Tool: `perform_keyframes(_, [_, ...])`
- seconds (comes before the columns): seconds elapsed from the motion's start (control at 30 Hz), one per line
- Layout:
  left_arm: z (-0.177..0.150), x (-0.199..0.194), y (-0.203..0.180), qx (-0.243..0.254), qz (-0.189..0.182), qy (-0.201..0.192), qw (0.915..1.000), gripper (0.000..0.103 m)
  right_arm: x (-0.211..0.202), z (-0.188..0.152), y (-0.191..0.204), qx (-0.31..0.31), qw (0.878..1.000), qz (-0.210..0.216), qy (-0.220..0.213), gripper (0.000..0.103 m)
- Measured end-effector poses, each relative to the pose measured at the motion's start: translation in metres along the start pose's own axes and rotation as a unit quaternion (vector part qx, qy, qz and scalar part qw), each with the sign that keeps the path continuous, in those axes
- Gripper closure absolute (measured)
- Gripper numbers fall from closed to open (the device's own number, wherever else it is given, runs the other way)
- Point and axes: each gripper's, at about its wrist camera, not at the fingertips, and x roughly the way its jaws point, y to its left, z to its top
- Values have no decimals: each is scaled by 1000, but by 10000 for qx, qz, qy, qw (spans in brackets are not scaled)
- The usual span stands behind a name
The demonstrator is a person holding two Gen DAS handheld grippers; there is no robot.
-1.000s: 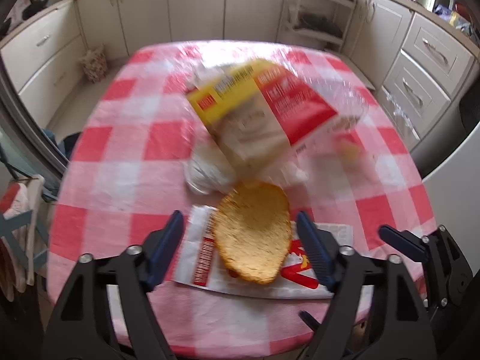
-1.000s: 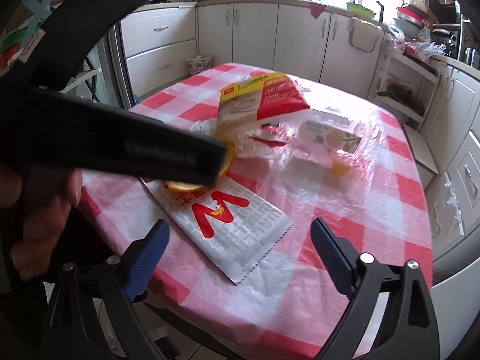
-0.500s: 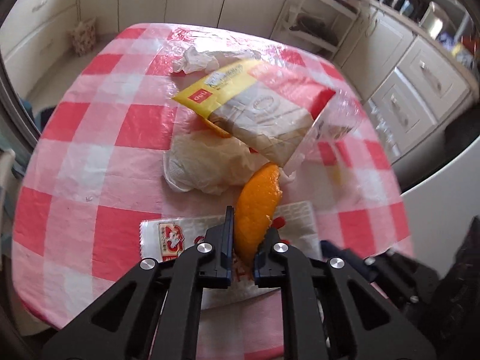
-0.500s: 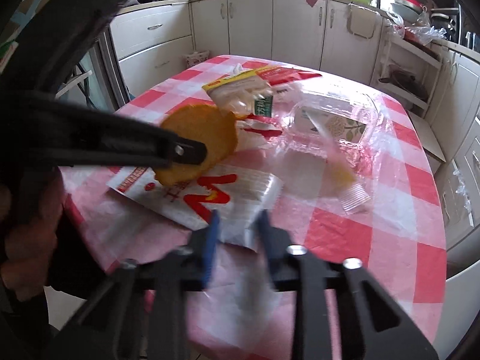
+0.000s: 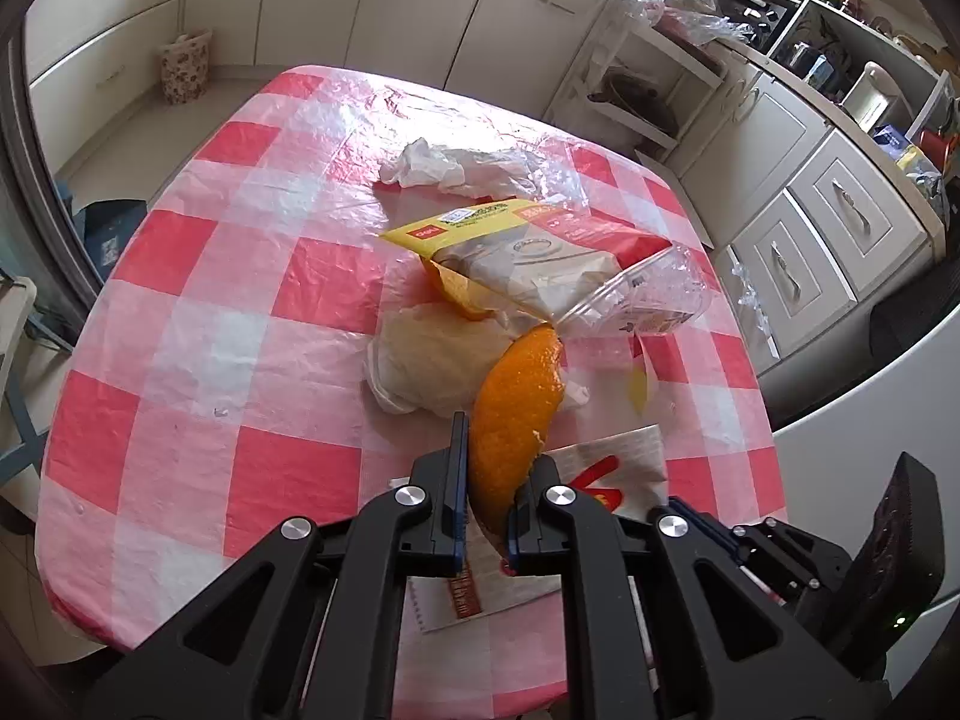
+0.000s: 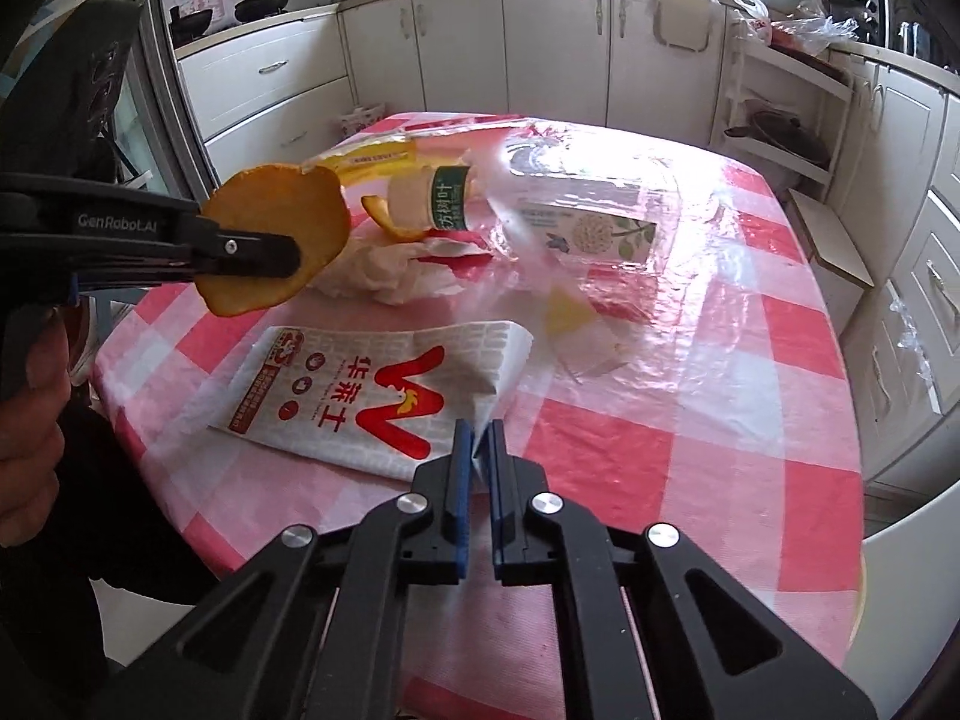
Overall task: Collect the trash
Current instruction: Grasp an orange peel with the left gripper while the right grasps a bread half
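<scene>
Left gripper (image 5: 485,480) pinching orange peel (image 5: 516,414), lifted off table (image 5: 180,360). Right gripper (image 6: 478,450) jaws pressed together, probably on paper bag (image 6: 384,402) corner, bag at its 11 o'clock.

- Your left gripper (image 5: 483,501) is matte black plastic, its linkage arms pierced by triangular cut-outs and pinned with round silver screws.
- Its fingers (image 5: 457,480) carry thin blue pads along the inner faces.
- Your right gripper (image 6: 478,450) is the same build, with blue-lined fingers (image 6: 461,456).
- White "GenRobot.AI" lettering marks the left gripper's side.
- Your hand (image 6: 27,426) emerges from a dark sleeve.
</scene>
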Motion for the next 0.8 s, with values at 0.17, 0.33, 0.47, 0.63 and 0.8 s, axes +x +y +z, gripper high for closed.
perform_keyframes(0.17, [-5,9,-14,308,-206,302,9989,95,-16,-1,-10,97,9999,-60,-119,98])
perform_keyframes(0.33, [-13,16,-34,663,-454,578,9951,95,-32,-5,-24,211,9993,-192,-229,98])
perform_keyframes(0.47, [-17,19,-48,825,-711,707,9915,95,-47,-6,-34,314,9984,-301,-355,98])
perform_keyframes(0.63, [-28,25,-67,881,-1354,1028,9815,95,-63,-8,-47,381,9969,-490,-492,98])
perform_keyframes(0.8, [-18,13,-54,-163,-2683,805,9598,95,-81,-16,-63,525,9943,-673,-645,98])
